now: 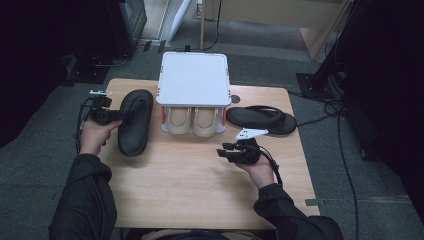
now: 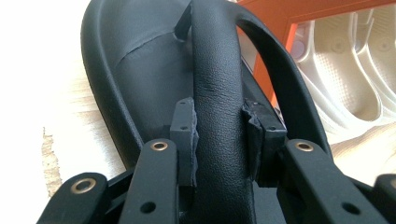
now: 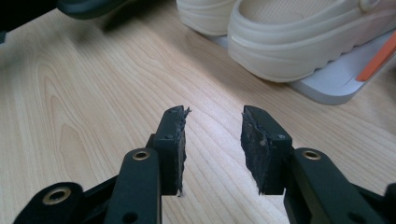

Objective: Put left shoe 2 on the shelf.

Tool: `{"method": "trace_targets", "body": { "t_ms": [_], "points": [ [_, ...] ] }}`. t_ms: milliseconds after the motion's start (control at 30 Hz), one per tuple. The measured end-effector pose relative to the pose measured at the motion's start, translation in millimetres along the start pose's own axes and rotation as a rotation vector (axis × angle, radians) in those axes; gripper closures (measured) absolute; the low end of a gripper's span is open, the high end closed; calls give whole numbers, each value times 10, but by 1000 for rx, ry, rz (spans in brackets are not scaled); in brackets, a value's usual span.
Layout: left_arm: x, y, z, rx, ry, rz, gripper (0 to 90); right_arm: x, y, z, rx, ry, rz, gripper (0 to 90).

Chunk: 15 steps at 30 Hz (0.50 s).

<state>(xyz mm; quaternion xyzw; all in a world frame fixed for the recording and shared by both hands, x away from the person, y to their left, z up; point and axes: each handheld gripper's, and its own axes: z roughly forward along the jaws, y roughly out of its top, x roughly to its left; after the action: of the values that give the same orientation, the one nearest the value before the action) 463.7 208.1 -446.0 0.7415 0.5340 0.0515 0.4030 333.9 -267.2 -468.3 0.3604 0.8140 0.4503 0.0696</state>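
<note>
At the left of the high view, the left gripper pinches the strap of the black sandal, whose long axis runs up-frame beside the shoe rack, while the right gripper hovers part-open, empty.

Looked over every view and honestly there's nothing readable anywhere. No brand, no size number, no label on the black sandal, on the beige shoes just beside it, or on the white rack above those. The other black sandal, on the rack's far side, is blank too. Bare wooden table, no stickers.
</note>
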Motion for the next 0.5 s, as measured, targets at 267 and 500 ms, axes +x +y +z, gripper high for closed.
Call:
{"method": "trace_targets", "body": {
  "t_ms": [267,500],
  "points": [
    [-93,189,-42,11,20,17,681,-19,11,14,3,-1,6,605],
    [-169,444,-223,-18,25,14,681,-18,6,27,12,-4,5,605]
  ]
}}
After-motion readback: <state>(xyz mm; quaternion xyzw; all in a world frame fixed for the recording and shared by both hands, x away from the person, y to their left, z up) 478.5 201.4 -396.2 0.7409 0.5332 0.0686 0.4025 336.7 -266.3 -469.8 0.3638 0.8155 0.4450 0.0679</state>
